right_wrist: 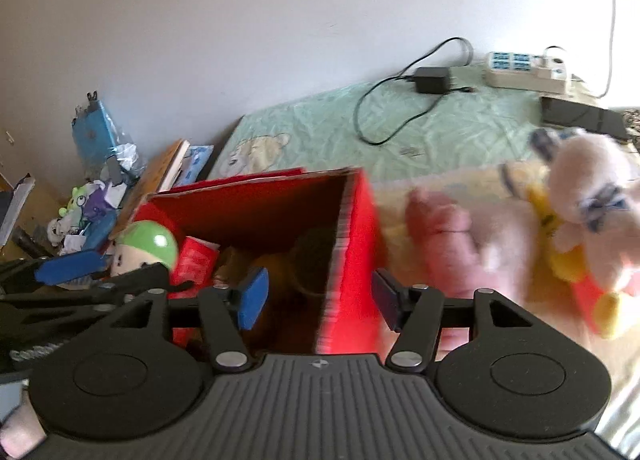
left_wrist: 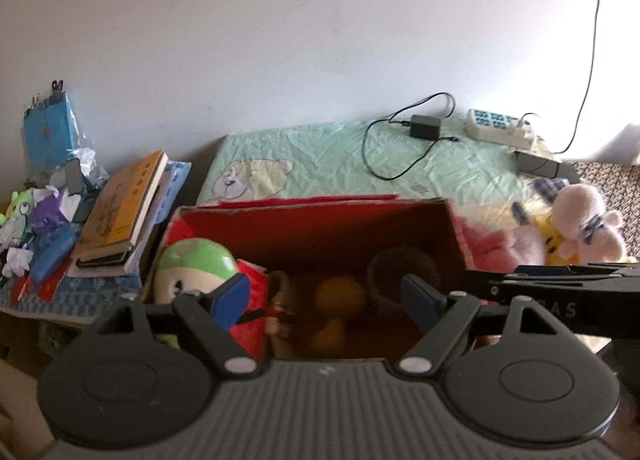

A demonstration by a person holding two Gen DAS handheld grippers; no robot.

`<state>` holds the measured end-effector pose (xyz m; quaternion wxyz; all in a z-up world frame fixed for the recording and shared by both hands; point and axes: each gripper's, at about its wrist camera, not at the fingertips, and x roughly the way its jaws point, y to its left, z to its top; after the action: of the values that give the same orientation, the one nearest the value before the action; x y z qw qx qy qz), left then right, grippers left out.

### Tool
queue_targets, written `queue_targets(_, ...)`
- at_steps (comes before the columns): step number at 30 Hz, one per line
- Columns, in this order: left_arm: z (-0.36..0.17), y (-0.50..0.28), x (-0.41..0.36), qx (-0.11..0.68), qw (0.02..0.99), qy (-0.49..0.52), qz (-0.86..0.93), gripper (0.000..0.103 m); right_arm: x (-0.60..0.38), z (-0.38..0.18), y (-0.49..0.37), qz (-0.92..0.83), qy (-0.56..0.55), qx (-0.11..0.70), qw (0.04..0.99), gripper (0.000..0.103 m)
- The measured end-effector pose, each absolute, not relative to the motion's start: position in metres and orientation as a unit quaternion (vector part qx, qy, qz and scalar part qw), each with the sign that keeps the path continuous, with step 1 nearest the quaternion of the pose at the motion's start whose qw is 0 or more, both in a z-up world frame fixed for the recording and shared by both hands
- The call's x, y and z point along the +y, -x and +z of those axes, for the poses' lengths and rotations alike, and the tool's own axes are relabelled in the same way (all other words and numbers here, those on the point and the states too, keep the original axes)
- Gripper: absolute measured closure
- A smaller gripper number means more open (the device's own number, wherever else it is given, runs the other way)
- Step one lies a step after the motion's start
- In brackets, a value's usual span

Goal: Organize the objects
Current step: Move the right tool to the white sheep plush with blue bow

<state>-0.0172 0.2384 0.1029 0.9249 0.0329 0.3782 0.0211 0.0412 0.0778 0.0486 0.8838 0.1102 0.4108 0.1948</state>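
Left wrist view: one red box (left_wrist: 320,228), two books (left_wrist: 120,212).

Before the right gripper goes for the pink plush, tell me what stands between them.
Nothing visible does. The right gripper is open and empty, straddling the red box's wall; the pink plush lies just beyond on the bed.

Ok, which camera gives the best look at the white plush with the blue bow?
The right wrist view: the white plush looms large at the right, with its bow and yellow clothing visible, though blurred. The left wrist view shows the same plush smaller, near the right edge, just above the other gripper's arm.
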Motion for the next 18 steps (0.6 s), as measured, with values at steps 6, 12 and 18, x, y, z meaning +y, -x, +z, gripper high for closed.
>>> queue_targets(6, 0.102, 0.021, 0.183, 0.377, 0.925, -0.039, 0.012, 0.019, 0.026, 0.041, -0.041, 0.161, -0.096, 0.414, 0.891, 0.043)
queue_targets(12, 0.093, 0.021, 0.132, 0.391, 0.920, -0.027, -0.016, 0.019, -0.026, 0.032, -0.039, 0.128, -0.086, 0.423, 0.893, 0.043)
queue_targets(18, 0.081, 0.016, 0.084, 0.416, 0.908, -0.013, -0.042, 0.019, -0.072, 0.023, -0.036, 0.102, -0.072, 0.424, 0.897, 0.043)
